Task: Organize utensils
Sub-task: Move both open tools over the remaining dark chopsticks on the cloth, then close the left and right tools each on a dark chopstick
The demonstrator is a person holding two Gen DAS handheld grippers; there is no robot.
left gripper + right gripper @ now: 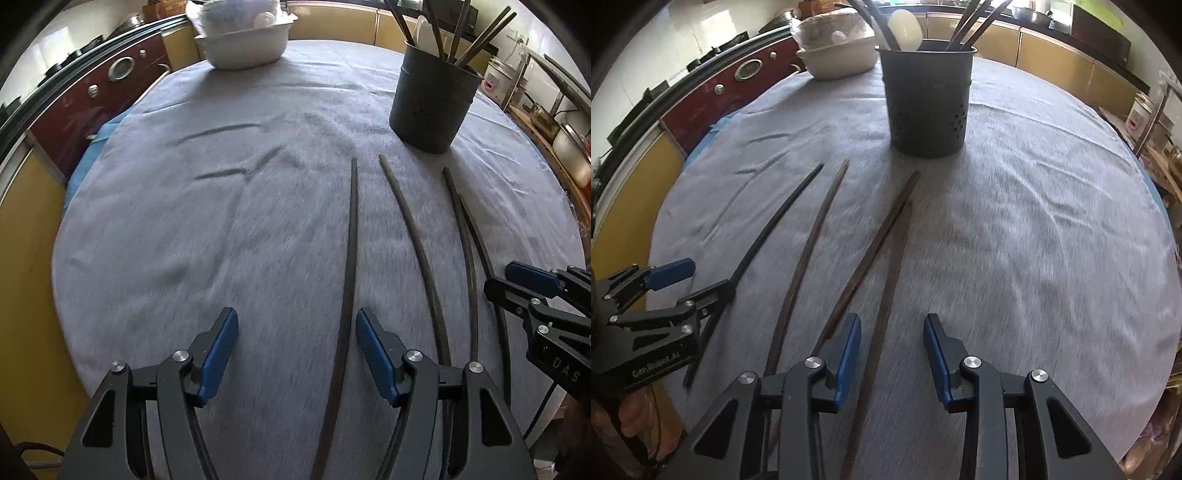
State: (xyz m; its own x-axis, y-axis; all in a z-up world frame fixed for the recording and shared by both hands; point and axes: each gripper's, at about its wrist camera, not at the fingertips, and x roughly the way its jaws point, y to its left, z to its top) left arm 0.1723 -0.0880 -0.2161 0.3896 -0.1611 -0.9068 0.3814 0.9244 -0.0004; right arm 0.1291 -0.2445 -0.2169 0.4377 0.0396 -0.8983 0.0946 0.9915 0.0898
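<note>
Left wrist view showed four long dark chopsticks lying loose on the grey tablecloth (221, 229), roughly parallel, tips toward the dark metal utensil holder (432, 107). The leftmost chopstick (351, 258) was the darkest; it ran between the left gripper (295, 347) fingers, though contact could not be told. Those jaws stood wide apart, gripping nothing. The second chopstick (417, 243) lay just to its right. The last two, the third chopstick (466, 236) and the fourth chopstick (484, 254), lay close together, almost touching near their far ends.

Right wrist view showed the holder perforated near its base, standing upright, well apart from the loose sticks, with more chopsticks and a white spoon (905, 29) inside. The right gripper (892, 354) had jaws partly open with the fourth chopstick between the blue pads (849, 354); pads were not pressing on it.

Readable writing: "GenRobot.AI" on the left gripper body in the right view; "DAS" on the right gripper body in the left view, rest cut off.

Near ends of the sticks were hidden under gripper bodies. A white dish (247, 44) with unclear contents sat at the far table edge. Cloth was motion-blurred.
</note>
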